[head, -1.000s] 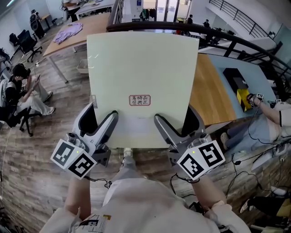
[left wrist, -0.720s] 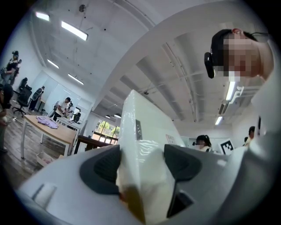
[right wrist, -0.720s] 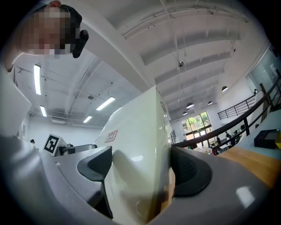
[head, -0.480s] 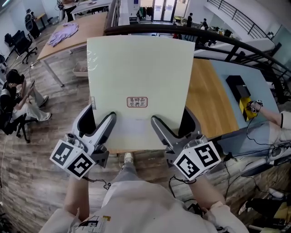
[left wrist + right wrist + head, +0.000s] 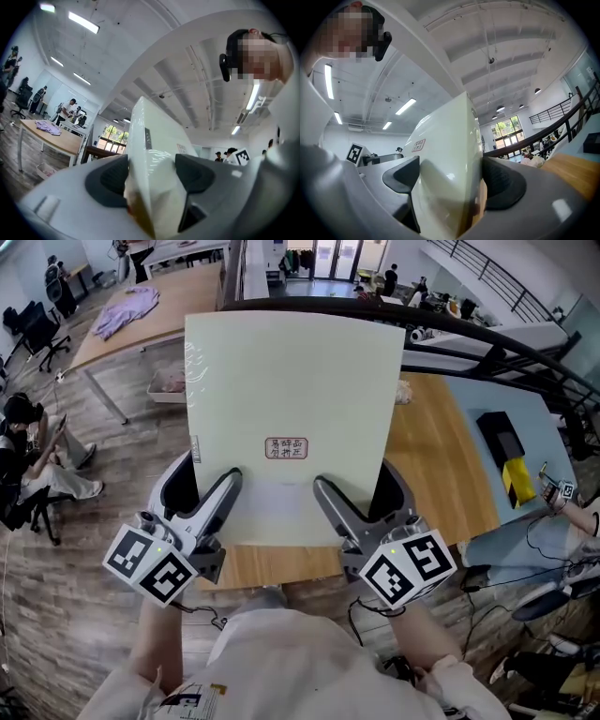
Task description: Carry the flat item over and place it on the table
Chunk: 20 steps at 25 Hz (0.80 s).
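A large flat pale-green board (image 5: 291, 399) with a small red stamp at its middle is held up in front of me, over the near edge of a wooden table (image 5: 441, 465). My left gripper (image 5: 208, 491) is shut on the board's lower left edge and my right gripper (image 5: 349, 491) on its lower right edge. In the left gripper view the board (image 5: 154, 159) runs edge-on between the dark pads (image 5: 112, 180). The right gripper view shows the board (image 5: 445, 173) pinched the same way. The board hides most of the tabletop behind it.
A dark curved railing (image 5: 487, 343) runs behind the table. A black and yellow tool (image 5: 514, 470) lies on a blue surface at right. A person (image 5: 28, 456) sits at far left on the wooden floor area. Another long table (image 5: 141, 306) with purple cloth stands at upper left.
The view has moved forward: the wooden table now lies under the board's lower edge, and my shoe is out of sight. Both grippers keep the same hold.
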Each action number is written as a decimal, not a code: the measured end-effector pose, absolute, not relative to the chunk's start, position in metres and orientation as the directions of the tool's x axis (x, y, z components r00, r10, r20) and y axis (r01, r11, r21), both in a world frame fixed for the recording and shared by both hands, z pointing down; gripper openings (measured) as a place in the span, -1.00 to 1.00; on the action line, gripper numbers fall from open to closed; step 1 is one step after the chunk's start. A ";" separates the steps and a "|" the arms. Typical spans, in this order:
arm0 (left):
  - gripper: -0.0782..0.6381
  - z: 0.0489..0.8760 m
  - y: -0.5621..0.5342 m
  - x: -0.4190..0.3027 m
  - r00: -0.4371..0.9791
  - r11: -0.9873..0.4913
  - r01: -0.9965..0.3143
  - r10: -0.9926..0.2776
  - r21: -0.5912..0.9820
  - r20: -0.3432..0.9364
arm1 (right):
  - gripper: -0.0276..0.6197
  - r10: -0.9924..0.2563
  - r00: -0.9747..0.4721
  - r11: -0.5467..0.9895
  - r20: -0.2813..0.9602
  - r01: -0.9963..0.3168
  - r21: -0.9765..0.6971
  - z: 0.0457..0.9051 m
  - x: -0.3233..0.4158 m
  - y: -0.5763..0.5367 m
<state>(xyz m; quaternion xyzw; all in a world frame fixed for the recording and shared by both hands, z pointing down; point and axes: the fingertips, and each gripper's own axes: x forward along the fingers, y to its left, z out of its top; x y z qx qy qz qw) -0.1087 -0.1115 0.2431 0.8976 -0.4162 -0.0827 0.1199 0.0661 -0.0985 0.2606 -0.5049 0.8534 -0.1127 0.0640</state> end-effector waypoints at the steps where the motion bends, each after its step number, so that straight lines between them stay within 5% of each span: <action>1: 0.07 0.243 -0.123 -0.115 0.639 -0.624 -0.727 -0.767 0.286 -0.049 | 0.40 -0.876 -0.482 0.464 0.007 -0.848 -0.256 0.260 0.060 -0.110; 20: 0.07 0.272 -0.179 -0.147 0.599 -0.581 -0.750 -0.800 0.317 -0.048 | 0.40 -0.856 -0.515 0.492 0.037 -0.835 -0.246 0.286 0.029 -0.173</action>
